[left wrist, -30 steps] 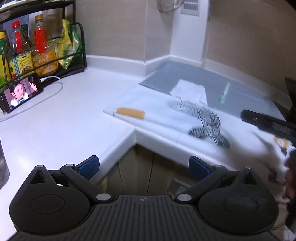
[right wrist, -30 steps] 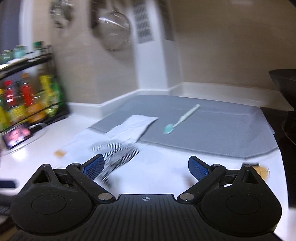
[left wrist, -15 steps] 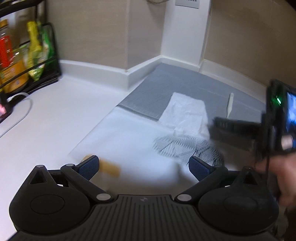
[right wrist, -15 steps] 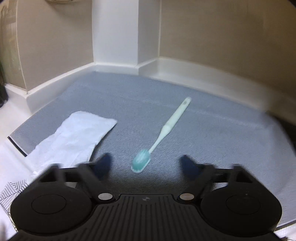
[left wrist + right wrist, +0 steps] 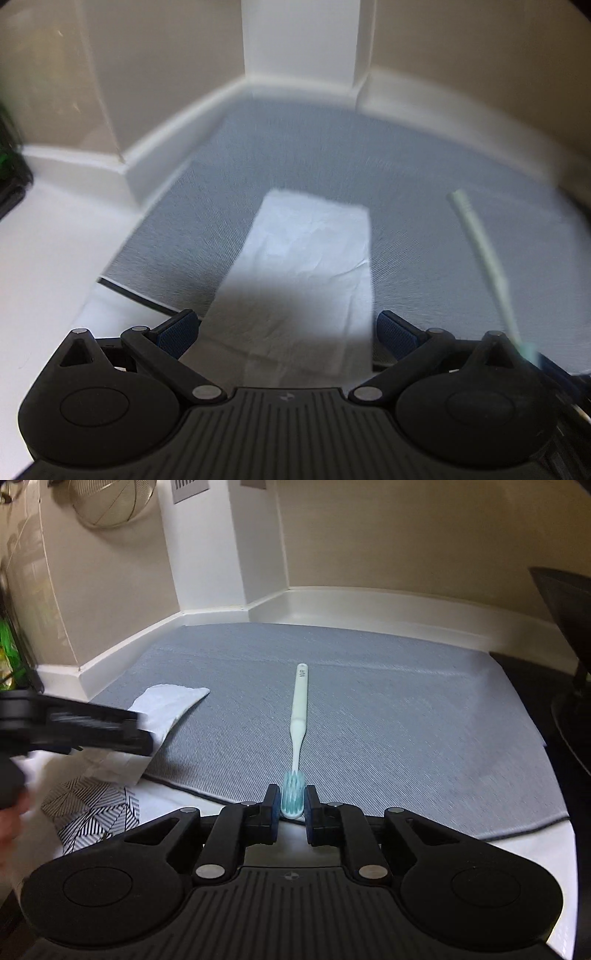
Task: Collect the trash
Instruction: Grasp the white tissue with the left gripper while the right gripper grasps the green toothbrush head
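Observation:
A pale green toothbrush (image 5: 300,716) lies on the grey mat (image 5: 388,709), handle pointing away. My right gripper (image 5: 291,806) is shut on its bristle head at the mat's near edge. A white paper napkin (image 5: 303,266) lies across the mat's near left edge. My left gripper (image 5: 286,330) is open, low over the napkin, one finger on each side of it. The toothbrush (image 5: 484,254) shows blurred at the right of the left wrist view. The left gripper (image 5: 110,731) shows over the napkin (image 5: 166,705) in the right wrist view.
A white sheet with a black striped pattern (image 5: 92,812) lies on the white counter (image 5: 55,258) in front of the mat. A white pillar (image 5: 207,554) stands in the corner. A wire strainer (image 5: 110,502) hangs on the wall. A dark object (image 5: 565,627) stands at the right.
My right gripper has closed on the toothbrush's head. My left gripper has moved forward and right, from the counter to over the napkin, still open.

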